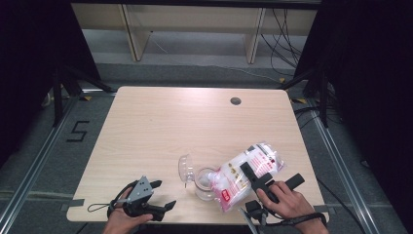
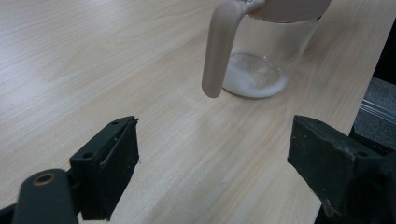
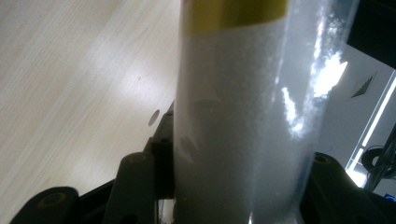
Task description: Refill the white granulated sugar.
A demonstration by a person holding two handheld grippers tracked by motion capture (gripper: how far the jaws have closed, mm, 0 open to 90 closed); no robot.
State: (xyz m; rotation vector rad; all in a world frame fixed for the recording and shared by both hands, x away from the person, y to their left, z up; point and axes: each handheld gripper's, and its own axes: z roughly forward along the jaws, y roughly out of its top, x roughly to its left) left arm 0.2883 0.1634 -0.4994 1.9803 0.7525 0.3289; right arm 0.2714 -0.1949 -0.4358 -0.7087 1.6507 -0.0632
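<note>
A clear glass jar [image 1: 204,187] stands near the table's front edge, its clear lid [image 1: 186,168] tipped open to the left. A little white powder [image 2: 254,81] lies on the bottom of the jar [image 2: 275,51], and a beige handle-like piece [image 2: 217,56] hangs from its top. A plastic bag of white granules [image 1: 243,173] with red print leans with its lower end over the jar. My right gripper [image 1: 272,173] is shut on the bag [image 3: 233,116], one jaw on each side [image 3: 233,191]. My left gripper [image 1: 164,194] rests open left of the jar, with nothing between its fingers [image 2: 215,158].
The light wooden table [image 1: 160,126] has a round cable hole [image 1: 235,101] at the back right. The table's front edge runs just under both hands. Black curtains and metal stands flank the table, and a wooden frame stands behind it.
</note>
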